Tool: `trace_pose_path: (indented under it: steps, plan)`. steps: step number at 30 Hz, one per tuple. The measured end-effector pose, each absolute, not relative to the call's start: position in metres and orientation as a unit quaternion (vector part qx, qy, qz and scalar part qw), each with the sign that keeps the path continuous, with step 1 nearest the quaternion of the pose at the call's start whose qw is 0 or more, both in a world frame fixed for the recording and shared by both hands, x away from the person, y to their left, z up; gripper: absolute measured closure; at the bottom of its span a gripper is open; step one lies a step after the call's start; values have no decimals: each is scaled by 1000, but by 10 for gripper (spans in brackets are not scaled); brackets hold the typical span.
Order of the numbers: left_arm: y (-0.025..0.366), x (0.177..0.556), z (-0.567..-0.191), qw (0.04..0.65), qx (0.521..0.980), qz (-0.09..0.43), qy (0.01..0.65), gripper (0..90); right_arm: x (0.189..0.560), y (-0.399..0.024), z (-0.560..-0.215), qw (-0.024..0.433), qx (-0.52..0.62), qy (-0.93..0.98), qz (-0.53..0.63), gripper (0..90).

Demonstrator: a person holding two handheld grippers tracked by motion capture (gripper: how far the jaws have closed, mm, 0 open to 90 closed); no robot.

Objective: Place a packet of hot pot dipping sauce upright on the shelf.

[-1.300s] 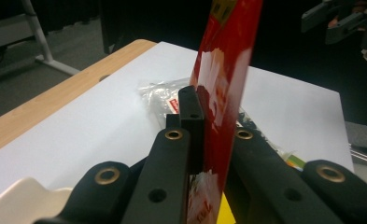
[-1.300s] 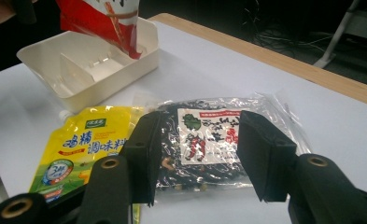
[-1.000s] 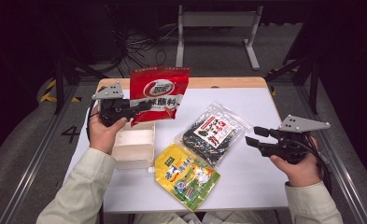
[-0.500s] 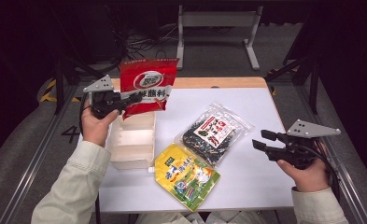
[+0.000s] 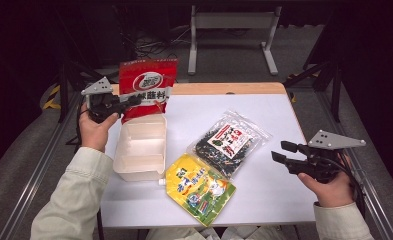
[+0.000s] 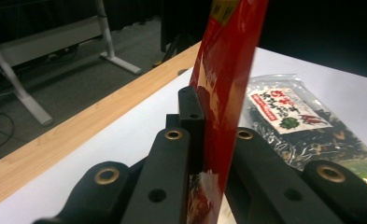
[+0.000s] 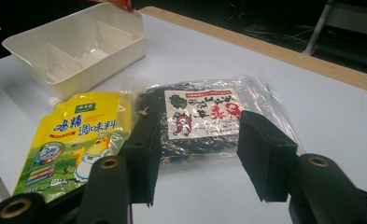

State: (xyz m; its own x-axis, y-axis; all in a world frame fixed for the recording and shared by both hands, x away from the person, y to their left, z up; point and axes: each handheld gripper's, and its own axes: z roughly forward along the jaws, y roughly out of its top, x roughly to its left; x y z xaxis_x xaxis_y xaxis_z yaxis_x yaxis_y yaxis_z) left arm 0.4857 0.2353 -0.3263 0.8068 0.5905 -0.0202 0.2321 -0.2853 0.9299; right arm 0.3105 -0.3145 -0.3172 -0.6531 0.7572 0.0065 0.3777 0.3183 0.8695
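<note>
My left gripper (image 5: 134, 100) is shut on a red packet (image 5: 146, 87), which it holds upright above the far end of the cream divided box (image 5: 140, 148). In the left gripper view the black jaws pinch the red packet (image 6: 223, 88) edge-on. My right gripper (image 5: 278, 151) hovers open over the table's right edge with nothing between its fingers (image 7: 144, 149). A clear bag of dark dried food (image 5: 229, 142) lies mid-table, seen beyond the right jaws as the bag (image 7: 204, 116). A yellow pouch (image 5: 200, 187) lies near the front, by the box.
The white table (image 5: 264, 110) has a wooden strip along its far edge (image 5: 224, 88). Dark floor, cables and a metal stand leg (image 5: 269, 50) lie beyond. The cream box (image 7: 78, 46) has inner dividers.
My left hand has carried the red packet leftward and back, uncovering more of the cream box. My right hand has drifted slightly lower and rightward.
</note>
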Motion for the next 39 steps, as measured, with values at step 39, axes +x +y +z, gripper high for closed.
trace_pose_path:
  steps: [39]
  plan:
    - [218, 511, -368, 478, 820, 165, 268, 897, 306, -319, -316, 208, 354, 784, 465, 490]
